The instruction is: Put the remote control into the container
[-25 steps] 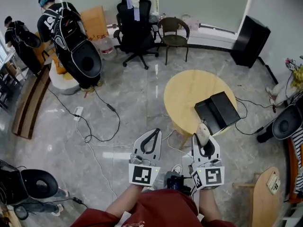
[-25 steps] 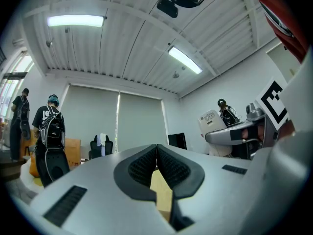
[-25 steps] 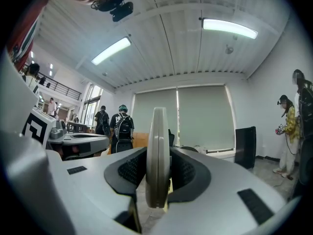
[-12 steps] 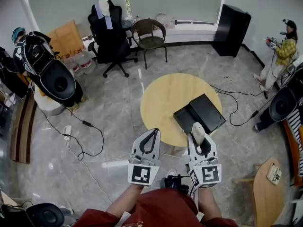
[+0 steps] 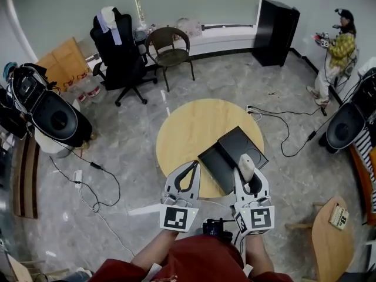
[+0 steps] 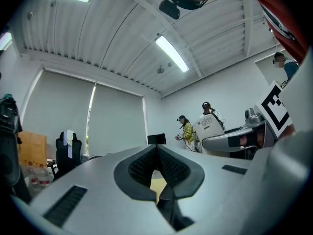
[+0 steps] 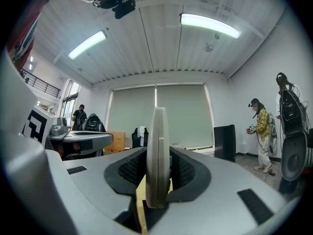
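The right hand-held gripper (image 5: 251, 181) is clenched on the remote (image 5: 245, 164), which stands upright between its jaws, pale top end sticking out above them. In the right gripper view the remote (image 7: 157, 151) shows edge-on, pressed by both pads. From the head view it hangs over the near edge of the black container (image 5: 226, 151), which lies open on the round wooden worktop (image 5: 188, 128). The left hand-held gripper (image 5: 190, 168) hangs beside it at the worktop's near rim, jaws closed together on nothing.
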`<action>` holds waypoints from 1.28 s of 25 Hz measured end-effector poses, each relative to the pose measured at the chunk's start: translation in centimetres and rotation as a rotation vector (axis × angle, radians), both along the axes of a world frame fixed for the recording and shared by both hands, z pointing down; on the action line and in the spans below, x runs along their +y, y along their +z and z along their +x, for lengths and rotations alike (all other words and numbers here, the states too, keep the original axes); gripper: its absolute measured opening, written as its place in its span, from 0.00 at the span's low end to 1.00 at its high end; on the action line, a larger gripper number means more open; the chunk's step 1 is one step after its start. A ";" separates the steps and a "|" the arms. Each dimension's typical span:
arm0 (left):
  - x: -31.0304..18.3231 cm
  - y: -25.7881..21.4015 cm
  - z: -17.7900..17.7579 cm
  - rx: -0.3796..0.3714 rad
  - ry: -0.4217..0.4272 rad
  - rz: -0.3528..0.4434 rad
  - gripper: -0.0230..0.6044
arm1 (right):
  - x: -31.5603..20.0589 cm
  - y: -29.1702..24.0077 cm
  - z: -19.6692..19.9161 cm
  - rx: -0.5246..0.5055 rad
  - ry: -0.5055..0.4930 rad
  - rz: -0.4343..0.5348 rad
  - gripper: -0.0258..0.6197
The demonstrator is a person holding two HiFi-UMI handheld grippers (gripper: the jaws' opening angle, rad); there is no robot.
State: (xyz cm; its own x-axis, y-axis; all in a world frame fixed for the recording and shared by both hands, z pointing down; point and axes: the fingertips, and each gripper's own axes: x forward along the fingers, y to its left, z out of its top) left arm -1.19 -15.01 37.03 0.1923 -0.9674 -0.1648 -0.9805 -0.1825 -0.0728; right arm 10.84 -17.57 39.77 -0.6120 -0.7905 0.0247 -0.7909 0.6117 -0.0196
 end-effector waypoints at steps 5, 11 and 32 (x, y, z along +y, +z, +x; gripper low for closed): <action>-2.9 0.5 1.5 0.003 0.021 0.002 0.06 | -2.8 0.7 1.9 0.000 0.023 -0.011 0.24; -4.9 1.2 0.5 0.035 0.056 -0.013 0.06 | -4.2 1.5 1.1 0.026 0.049 -0.019 0.24; -14.2 2.6 -5.6 -0.062 0.447 0.008 0.06 | -9.2 2.2 -6.7 0.091 0.382 -0.031 0.24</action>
State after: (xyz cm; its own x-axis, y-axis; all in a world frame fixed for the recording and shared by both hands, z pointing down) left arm -6.79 -29.23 39.59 0.6005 -0.7861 -0.1466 -0.7994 -0.5861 -0.1321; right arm 4.16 -26.76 42.00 -0.2683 -0.9588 0.0930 -0.9607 0.2734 0.0470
